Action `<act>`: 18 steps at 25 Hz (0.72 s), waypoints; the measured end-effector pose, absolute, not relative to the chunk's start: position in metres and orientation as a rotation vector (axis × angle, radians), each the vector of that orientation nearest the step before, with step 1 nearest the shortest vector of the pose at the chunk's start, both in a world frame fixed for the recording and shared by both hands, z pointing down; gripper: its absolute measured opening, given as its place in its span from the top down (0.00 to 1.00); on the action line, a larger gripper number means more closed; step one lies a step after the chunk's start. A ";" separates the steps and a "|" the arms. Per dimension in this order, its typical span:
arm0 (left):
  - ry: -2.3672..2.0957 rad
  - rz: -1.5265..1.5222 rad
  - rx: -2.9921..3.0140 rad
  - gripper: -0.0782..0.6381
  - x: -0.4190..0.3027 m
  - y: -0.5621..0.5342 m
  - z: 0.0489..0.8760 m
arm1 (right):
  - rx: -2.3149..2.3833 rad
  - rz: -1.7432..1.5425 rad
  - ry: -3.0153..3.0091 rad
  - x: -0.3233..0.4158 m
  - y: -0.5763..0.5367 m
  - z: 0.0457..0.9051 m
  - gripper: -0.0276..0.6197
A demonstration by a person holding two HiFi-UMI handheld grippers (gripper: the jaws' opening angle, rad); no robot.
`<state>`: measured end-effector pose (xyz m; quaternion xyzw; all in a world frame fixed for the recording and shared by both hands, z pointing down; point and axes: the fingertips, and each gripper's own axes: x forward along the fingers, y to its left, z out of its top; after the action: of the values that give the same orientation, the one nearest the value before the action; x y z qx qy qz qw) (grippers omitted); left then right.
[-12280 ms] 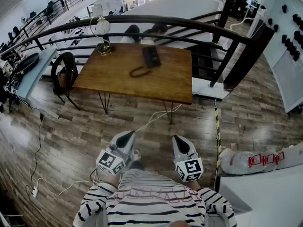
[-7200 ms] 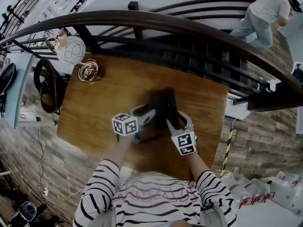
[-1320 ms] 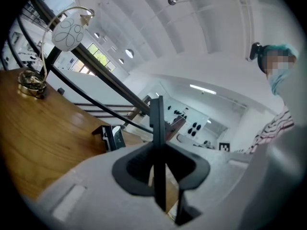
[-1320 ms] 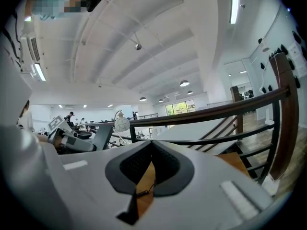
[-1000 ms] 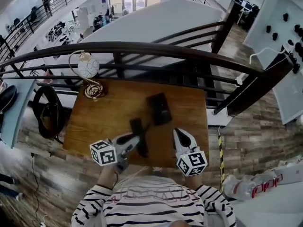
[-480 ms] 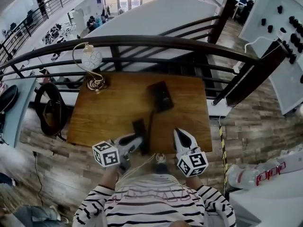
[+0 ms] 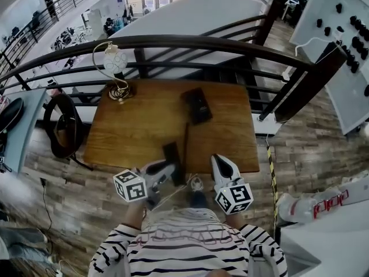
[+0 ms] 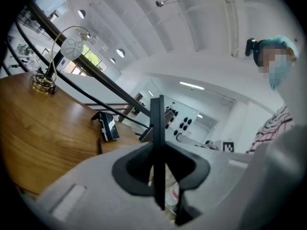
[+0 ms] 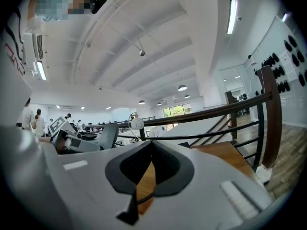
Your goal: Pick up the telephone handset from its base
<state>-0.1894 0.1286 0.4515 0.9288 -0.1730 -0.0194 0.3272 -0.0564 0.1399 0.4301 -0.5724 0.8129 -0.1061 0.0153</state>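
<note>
Backed off toward the striped shirt (image 7: 184,247) since a second ago: left gripper (image 7: 167,171), right gripper (image 7: 218,160) and the handset (image 7: 171,153), now over the near edge of the wooden table (image 7: 138,128) rather than mid-top. Looks like a big open hall past a dark curved railing (image 7: 173,41), with wood-plank floor (image 7: 305,137) all round. Got a black chair (image 7: 64,133) off the table's left end and a globe lamp (image 7: 116,62) on the far left corner. Left the phone base (image 7: 197,105) toward the far side, cord (image 7: 185,140) running straight to the handset. Clamping that handset edge-on with the left jaws; keeping the right jaws pinched fully together, nothing between.
</note>
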 end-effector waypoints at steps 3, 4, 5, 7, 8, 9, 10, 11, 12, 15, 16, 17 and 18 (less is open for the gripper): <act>-0.456 -0.056 2.432 0.79 -0.192 0.144 0.453 | -1.782 -0.335 2.533 -0.059 0.157 0.433 0.96; -0.457 -0.058 2.430 0.79 -0.192 0.148 0.453 | -1.785 -0.337 2.533 -0.058 0.161 0.433 0.96; -0.457 -0.060 2.429 0.79 -0.192 0.152 0.454 | -1.789 -0.339 2.531 -0.057 0.166 0.434 0.96; -0.460 -0.059 2.427 0.79 -0.194 0.157 0.455 | -1.796 -0.343 2.529 -0.058 0.173 0.435 0.96; -0.461 -0.058 2.426 0.79 -0.195 0.159 0.456 | -1.801 -0.343 2.527 -0.058 0.176 0.435 0.96; -0.459 -0.058 2.426 0.79 -0.195 0.161 0.457 | -1.807 -0.342 2.526 -0.058 0.180 0.435 0.96; -0.455 -0.060 2.425 0.79 -0.194 0.163 0.457 | -1.813 -0.340 2.524 -0.057 0.183 0.435 0.96; -0.450 -0.061 2.425 0.79 -0.192 0.165 0.457 | -1.820 -0.338 2.523 -0.055 0.185 0.435 0.96; -0.444 -0.062 2.426 0.79 -0.191 0.166 0.457 | -1.828 -0.338 2.521 -0.053 0.187 0.435 0.96; -0.430 -0.060 2.428 0.79 -0.188 0.168 0.458 | -1.857 -0.342 2.502 -0.048 0.191 0.437 0.96; -0.425 -0.059 2.429 0.79 -0.189 0.168 0.458 | -1.866 -0.342 2.496 -0.049 0.191 0.438 0.96; -0.421 -0.059 2.431 0.79 -0.192 0.167 0.460 | -1.875 -0.341 2.492 -0.052 0.191 0.440 0.96; -0.419 -0.060 2.432 0.79 -0.196 0.167 0.461 | -1.884 -0.339 2.491 -0.056 0.191 0.442 0.96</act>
<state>-0.1956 0.1671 0.4608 0.9300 -0.1602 -0.0229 0.3300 -0.0557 0.1908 0.4417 -0.5996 0.7930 -0.1078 0.0000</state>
